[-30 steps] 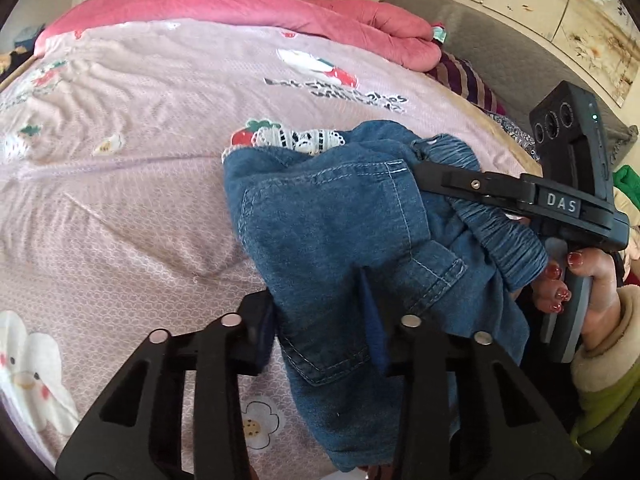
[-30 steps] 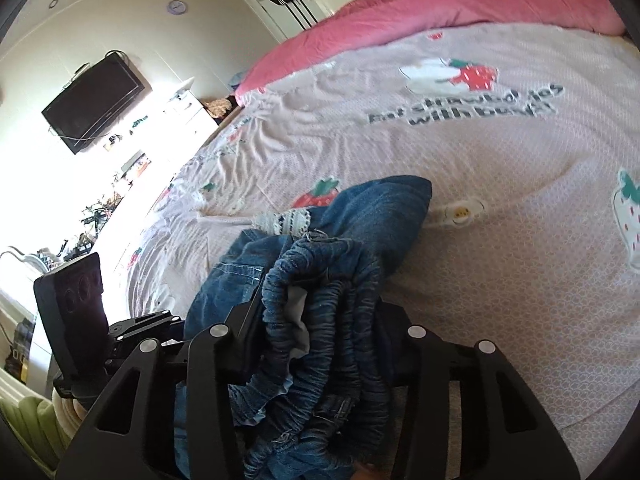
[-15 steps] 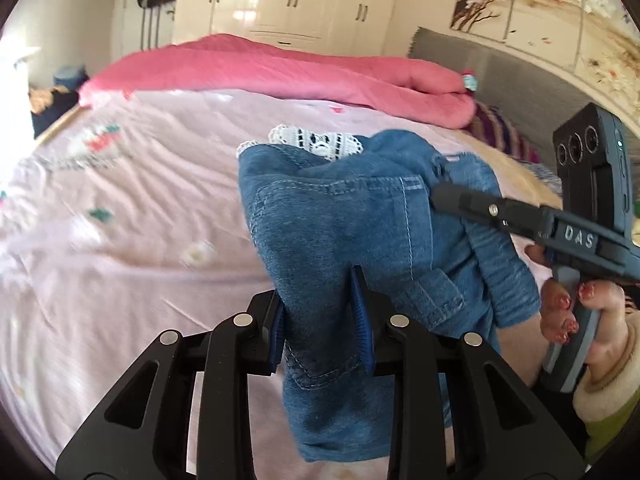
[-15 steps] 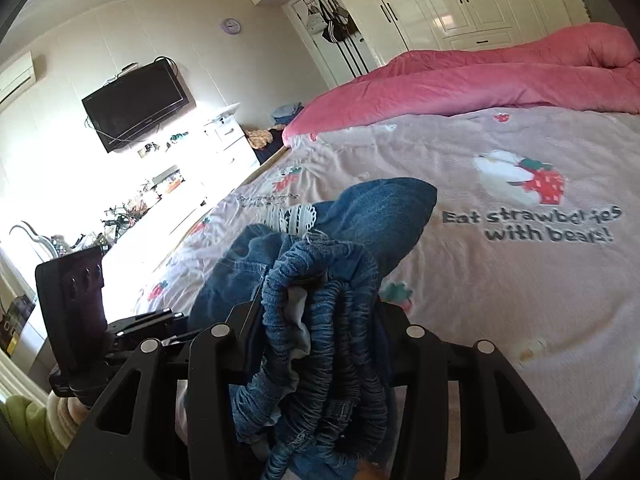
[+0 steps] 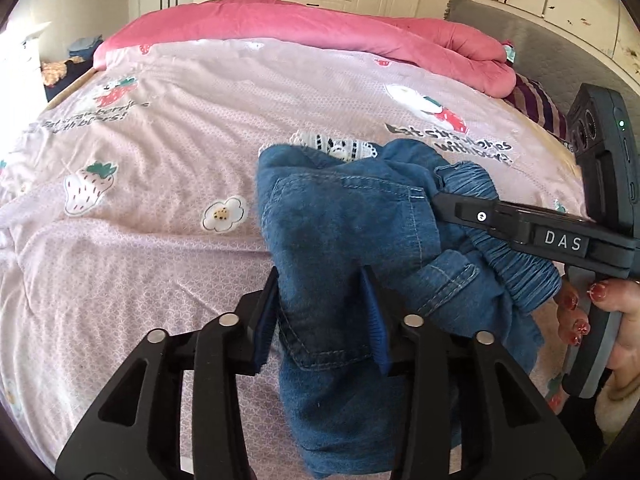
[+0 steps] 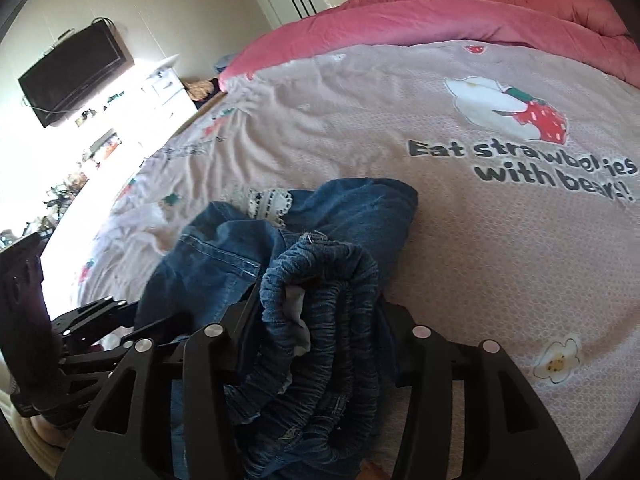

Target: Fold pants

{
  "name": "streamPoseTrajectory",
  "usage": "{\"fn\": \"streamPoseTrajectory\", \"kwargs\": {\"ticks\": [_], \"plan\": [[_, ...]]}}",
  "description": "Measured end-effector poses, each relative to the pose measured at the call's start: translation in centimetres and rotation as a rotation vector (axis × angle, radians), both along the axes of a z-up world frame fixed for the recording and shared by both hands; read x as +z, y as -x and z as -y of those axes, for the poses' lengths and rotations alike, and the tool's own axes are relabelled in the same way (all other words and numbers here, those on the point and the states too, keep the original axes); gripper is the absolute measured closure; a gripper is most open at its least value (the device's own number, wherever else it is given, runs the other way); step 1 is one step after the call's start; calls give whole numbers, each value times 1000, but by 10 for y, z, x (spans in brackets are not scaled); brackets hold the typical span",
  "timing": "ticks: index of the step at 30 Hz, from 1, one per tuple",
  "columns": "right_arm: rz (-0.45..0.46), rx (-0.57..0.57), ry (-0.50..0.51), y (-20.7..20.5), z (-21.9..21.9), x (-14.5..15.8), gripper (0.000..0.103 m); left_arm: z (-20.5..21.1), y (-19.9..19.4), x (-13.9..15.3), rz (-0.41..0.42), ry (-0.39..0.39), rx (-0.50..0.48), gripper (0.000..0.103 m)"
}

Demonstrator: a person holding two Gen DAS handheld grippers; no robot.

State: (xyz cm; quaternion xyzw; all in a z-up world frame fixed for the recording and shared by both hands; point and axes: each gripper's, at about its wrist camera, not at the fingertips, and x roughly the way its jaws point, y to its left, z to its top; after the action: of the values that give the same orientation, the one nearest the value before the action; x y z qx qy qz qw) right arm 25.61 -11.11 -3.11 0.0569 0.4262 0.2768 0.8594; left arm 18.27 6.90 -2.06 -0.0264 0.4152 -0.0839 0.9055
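Observation:
Folded blue denim pants (image 5: 352,240) with a white lace trim (image 5: 336,146) hang bunched between both grippers above the pink bedspread (image 5: 160,152). My left gripper (image 5: 320,312) is shut on the pocket side of the pants. My right gripper (image 6: 320,320) is shut on the gathered elastic waistband (image 6: 320,280). In the left wrist view the right gripper (image 5: 436,200) comes in from the right, held by a hand with red nails (image 5: 600,308). In the right wrist view the left gripper (image 6: 132,312) shows at the lower left.
A rolled pink quilt (image 5: 320,24) lies along the far side of the bed. A grey headboard (image 5: 560,52) and striped pillow (image 5: 536,104) are at the right. A wall TV (image 6: 76,72) and cluttered dresser (image 6: 100,140) stand left of the bed.
Both grippers lifted the pants off the bed half a second ago, then came back down closer to the bedspread. Both grips have held throughout.

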Motion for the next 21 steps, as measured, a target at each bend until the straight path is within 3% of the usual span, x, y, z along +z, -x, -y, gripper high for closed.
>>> {"fn": "streamPoseTrajectory", "kwargs": {"ticks": [8,21], "plan": [[45,-54,88,6,3,-3,27,-3,3,-2,-3,13,22,56],[88,-87,15,22,21,15,17,-6,12,4,12,33,37,39]]}}
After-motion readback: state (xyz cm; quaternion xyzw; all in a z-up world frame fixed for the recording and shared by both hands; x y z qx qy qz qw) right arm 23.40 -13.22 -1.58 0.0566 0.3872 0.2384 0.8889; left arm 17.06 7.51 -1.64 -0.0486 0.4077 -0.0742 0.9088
